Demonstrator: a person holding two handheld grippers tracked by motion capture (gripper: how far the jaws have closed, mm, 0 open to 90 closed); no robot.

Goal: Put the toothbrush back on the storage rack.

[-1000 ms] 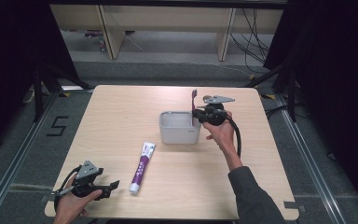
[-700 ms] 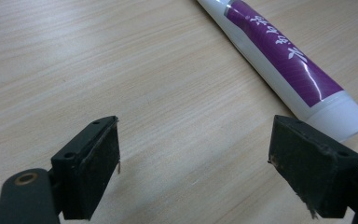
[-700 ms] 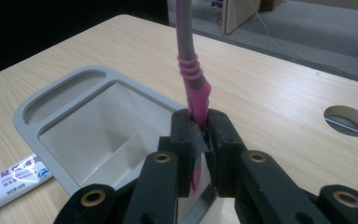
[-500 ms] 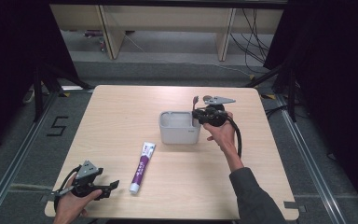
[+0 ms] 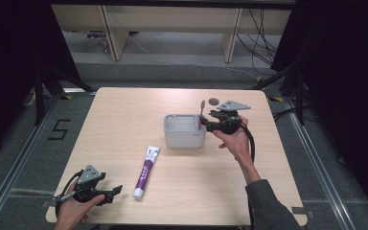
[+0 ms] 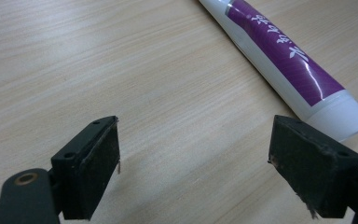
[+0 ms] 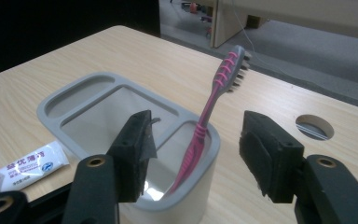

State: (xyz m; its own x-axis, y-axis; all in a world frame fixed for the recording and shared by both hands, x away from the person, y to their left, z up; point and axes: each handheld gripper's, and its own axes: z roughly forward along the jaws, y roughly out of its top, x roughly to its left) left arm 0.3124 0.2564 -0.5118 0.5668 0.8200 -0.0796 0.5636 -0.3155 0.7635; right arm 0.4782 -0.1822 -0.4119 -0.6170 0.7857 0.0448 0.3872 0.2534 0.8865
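A pink and grey toothbrush [image 7: 209, 112] stands tilted in the right compartment of a grey holder [image 7: 98, 88], bristles up. My right gripper [image 7: 193, 154] is open just behind it; its jaws have just been opening and the pads stand clear on either side of the handle. From above, the toothbrush [image 5: 201, 115] leans in the holder [image 5: 182, 139] with the right gripper [image 5: 208, 121] beside it. A white and purple toothpaste tube [image 5: 145, 171] lies on the table. My left gripper [image 5: 111, 193] is open near the front left edge, with the tube [image 6: 284, 60] ahead to its right and nothing between its jaws [image 6: 196, 175].
The light wooden table [image 5: 124, 120] has a round cable hole [image 5: 214, 101] behind the holder. Wooden furniture legs and cables stand on the floor beyond the far edge. Dark curtains flank both sides.
The right gripper has let go of the toothbrush, which now stands in the holder, and has drawn back a little. The left gripper has stayed put.
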